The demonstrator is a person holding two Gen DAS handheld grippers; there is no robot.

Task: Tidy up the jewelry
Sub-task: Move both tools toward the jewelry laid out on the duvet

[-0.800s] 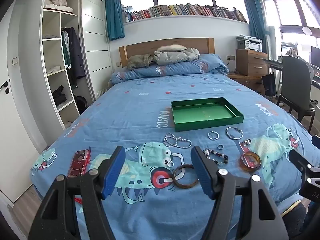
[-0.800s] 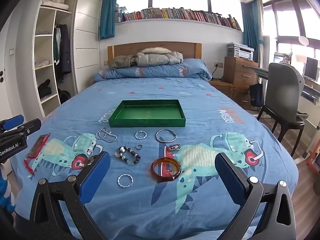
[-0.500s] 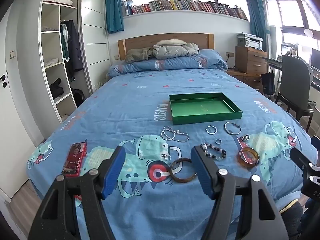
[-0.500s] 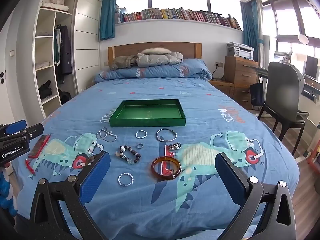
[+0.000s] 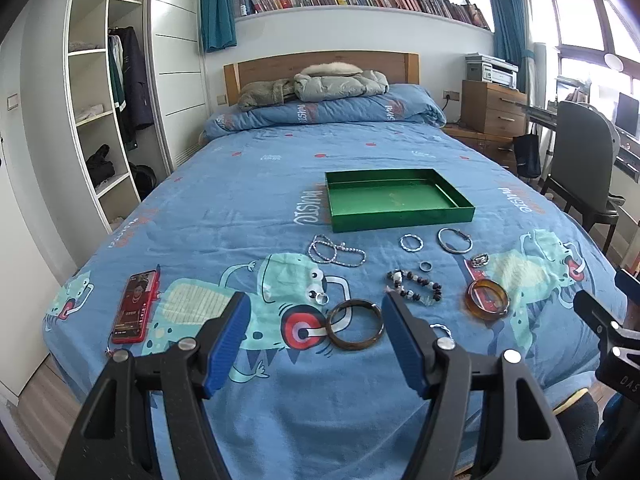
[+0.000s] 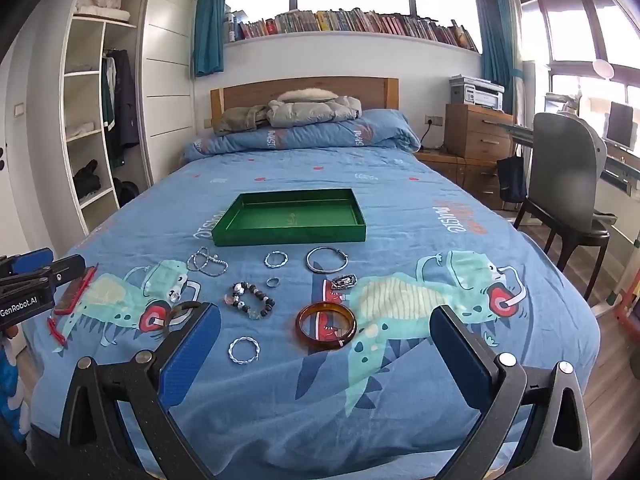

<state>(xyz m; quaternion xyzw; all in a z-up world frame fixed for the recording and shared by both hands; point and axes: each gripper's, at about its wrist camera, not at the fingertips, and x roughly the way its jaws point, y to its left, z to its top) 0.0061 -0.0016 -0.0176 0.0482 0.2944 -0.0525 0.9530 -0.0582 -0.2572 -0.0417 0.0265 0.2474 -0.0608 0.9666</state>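
Left wrist view: left gripper (image 5: 316, 330) gapes empty, dark bangle (image 5: 354, 329) just ahead between its fingers — likely first pick. Right gripper (image 6: 326, 338) also wide apart, amber bangle (image 6: 326, 326) ahead; green tray (image 6: 290, 216) beyond — empty.

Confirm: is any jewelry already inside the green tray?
No, the green tray holds nothing, and the amber bangle and other pieces lie on the bedspread.

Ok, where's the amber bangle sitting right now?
In the right wrist view the amber bangle lies flat on the bedspread, centred ahead of the open right gripper, just right of the beaded bracelet and well short of the green tray.
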